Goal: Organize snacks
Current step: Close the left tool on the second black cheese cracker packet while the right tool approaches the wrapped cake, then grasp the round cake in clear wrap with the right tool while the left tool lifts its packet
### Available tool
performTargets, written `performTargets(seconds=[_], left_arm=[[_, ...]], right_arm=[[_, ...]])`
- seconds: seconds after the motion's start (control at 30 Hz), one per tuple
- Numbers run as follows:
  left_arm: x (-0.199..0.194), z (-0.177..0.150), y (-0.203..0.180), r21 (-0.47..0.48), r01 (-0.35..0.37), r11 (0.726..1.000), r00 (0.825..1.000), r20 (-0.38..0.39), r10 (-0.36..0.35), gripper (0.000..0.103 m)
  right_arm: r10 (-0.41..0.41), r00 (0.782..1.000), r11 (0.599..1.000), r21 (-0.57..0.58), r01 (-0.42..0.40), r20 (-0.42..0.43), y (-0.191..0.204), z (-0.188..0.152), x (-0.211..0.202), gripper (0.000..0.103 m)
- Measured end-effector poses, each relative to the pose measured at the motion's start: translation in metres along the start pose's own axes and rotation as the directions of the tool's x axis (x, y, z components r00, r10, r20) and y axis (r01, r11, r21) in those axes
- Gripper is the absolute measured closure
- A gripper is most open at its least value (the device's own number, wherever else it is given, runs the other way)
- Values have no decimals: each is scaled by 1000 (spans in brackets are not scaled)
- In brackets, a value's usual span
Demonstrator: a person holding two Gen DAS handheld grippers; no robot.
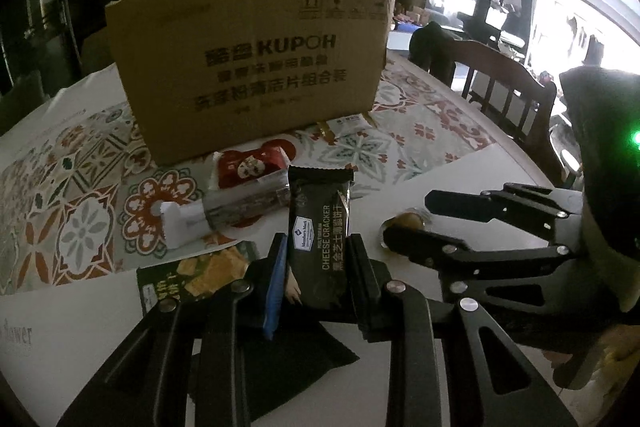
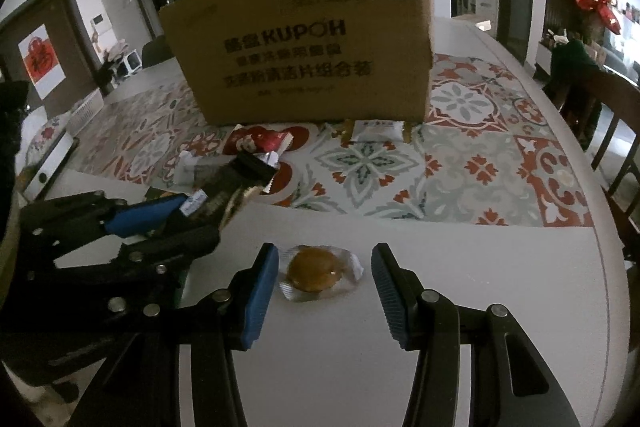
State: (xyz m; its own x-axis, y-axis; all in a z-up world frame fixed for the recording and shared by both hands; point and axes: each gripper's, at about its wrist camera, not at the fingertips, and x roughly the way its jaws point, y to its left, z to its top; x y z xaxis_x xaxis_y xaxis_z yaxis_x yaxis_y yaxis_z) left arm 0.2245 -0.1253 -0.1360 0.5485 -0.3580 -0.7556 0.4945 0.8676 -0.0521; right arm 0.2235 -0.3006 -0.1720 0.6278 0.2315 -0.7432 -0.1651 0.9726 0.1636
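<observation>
The left tool [image 1: 316, 267] is clamped on a black cheese cracker packet [image 1: 320, 231], holding it upright above the worktop [image 1: 460, 163]. The right tool [image 2: 324, 283] stands open, its 2 fingers either side of a clear-wrapped round pastry [image 2: 316, 269] lying on the white worktop, not touching it. Behind stands a cardboard box [image 2: 304, 55], with a red snack packet [image 2: 260, 141] near its base.

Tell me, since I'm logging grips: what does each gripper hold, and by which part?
Left gripper clamps the black cracker packet by its lower half. Right gripper holds nothing; the wrapped pastry lies between its open jaws.
</observation>
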Motion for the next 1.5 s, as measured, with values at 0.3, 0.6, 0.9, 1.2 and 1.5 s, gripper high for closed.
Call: performTargets(seconds=[0.3, 0.6, 0.9, 1.2, 1.5], left_arm=[[-1, -3, 2, -24, 10, 1000, 1000, 2, -10, 74], [-5, -3, 7, -49, 11, 999, 1000, 8, -10, 74], [-26, 9, 10, -54, 9, 999, 998, 63, -6, 74], [-58, 33, 17, -57, -8, 998, 987, 159, 17, 74], [-90, 62, 25, -41, -34, 999, 965, 260, 44, 74]], right_arm=[[-33, 999, 999, -18, 33, -1, 6, -4, 5, 63], [-74, 997, 997, -18, 74, 14, 10, -6, 3, 66], [-89, 994, 996, -4, 89, 67, 15, 3, -17, 66], [-90, 983, 996, 7, 90, 161, 24, 24, -46, 65], [-73, 957, 997, 5, 75, 282, 36, 54, -76, 65]])
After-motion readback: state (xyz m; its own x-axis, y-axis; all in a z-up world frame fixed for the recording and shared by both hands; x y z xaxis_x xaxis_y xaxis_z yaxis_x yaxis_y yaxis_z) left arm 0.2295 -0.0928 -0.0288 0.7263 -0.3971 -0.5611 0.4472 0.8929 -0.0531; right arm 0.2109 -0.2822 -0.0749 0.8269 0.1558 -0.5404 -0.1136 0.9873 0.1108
